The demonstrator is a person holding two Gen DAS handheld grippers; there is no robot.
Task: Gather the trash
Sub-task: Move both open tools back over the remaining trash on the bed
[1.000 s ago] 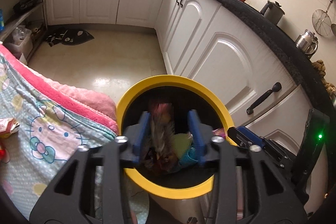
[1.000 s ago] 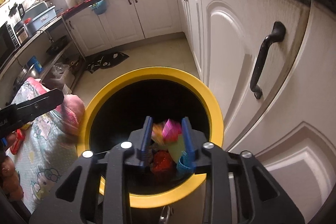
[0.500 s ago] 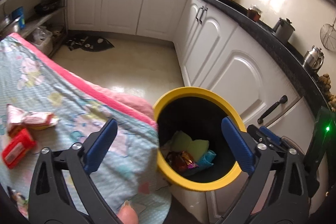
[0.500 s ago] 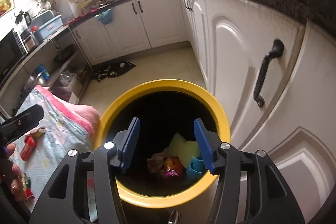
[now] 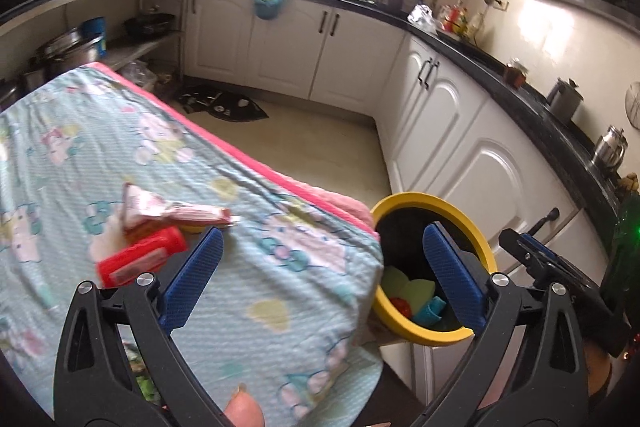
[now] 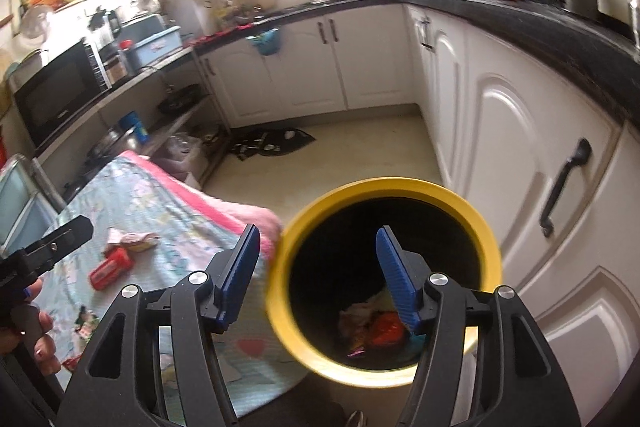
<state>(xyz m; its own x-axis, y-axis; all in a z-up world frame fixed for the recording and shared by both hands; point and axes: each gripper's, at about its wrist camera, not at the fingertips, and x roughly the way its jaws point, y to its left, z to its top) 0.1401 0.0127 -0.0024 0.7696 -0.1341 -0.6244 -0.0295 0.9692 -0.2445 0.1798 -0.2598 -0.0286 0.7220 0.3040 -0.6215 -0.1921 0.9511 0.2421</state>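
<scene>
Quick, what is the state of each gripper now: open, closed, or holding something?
Left gripper: open wide, holding nothing, jaws have just been opening.
Right gripper: open, holding nothing, jaws have just been opening.

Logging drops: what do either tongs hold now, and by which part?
Nothing. The left tongs and right tongs stand open and empty, jaws just opened; wrappers lie in the yellow bin.

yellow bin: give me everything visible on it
The bin is round and open-topped, with a thick yellow rim and a black inside; material looks like plastic. It stands upright between the cloth-covered table and the white cabinets, against the cloth's pink edge. Inside lie mixed wrappers. Neither gripper touches it.
</scene>
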